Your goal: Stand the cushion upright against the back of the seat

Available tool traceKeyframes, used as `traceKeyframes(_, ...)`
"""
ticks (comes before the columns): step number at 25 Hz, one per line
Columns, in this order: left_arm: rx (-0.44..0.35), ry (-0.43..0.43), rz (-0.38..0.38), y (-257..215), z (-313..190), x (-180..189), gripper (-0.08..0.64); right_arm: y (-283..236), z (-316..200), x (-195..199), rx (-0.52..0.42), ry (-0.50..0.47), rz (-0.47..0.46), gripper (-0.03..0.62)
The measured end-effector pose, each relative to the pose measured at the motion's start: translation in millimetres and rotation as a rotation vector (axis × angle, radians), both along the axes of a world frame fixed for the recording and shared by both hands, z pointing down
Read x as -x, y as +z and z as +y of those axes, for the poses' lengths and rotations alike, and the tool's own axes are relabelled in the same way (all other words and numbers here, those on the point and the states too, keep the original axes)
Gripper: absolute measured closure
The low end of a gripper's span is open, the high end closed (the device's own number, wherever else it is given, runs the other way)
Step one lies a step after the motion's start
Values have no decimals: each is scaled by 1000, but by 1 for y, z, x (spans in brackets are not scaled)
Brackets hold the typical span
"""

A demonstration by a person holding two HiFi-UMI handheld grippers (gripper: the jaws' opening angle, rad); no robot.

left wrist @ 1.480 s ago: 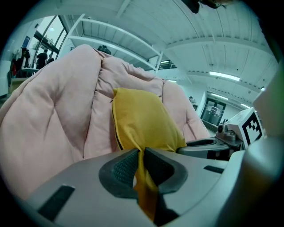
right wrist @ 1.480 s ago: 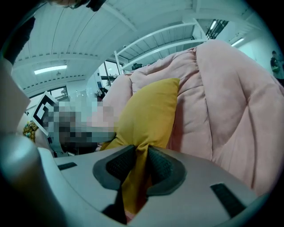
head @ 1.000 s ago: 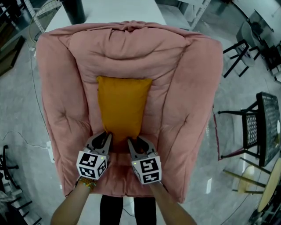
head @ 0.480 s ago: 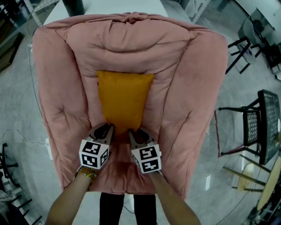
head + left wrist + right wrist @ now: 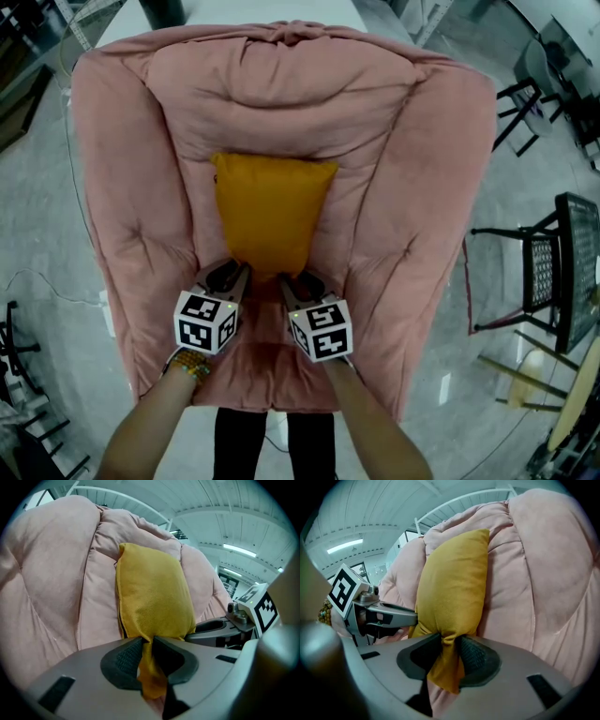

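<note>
cushion [image 5: 272,211] | lower edge between fingers [image 5: 123,657] | left gripper [image 5: 236,271] clamps it | right gripper [image 5: 292,278] grips it, fingers just opening

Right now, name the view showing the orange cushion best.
Head view: whole cushion visible against the pink seat back. The left gripper view and right gripper view show it from below, pinched by the left hand-held gripper and right hand-held gripper, whose jaws have just been opening.

Cushion [image 5: 272,211] upright against seat back [image 5: 281,89]
</note>
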State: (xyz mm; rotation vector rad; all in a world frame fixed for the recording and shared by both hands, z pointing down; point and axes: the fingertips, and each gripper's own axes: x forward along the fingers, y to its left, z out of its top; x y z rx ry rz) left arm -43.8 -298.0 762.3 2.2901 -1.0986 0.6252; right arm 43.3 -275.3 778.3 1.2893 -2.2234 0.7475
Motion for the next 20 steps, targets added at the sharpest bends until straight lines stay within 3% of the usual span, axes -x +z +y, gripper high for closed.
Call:
traceKeyframes(7,-25,27,30,-17,18,6,466,-16,17,-3,-32,-23,-60,410)
traceKeyframes(14,0,46,50,-21,48,13,466,-30,46,-6,-35,-10,-116,408)
traceKeyframes(20,24,41,50,-20,95,15,466,-42,89,1,-55,-39,-66,408)
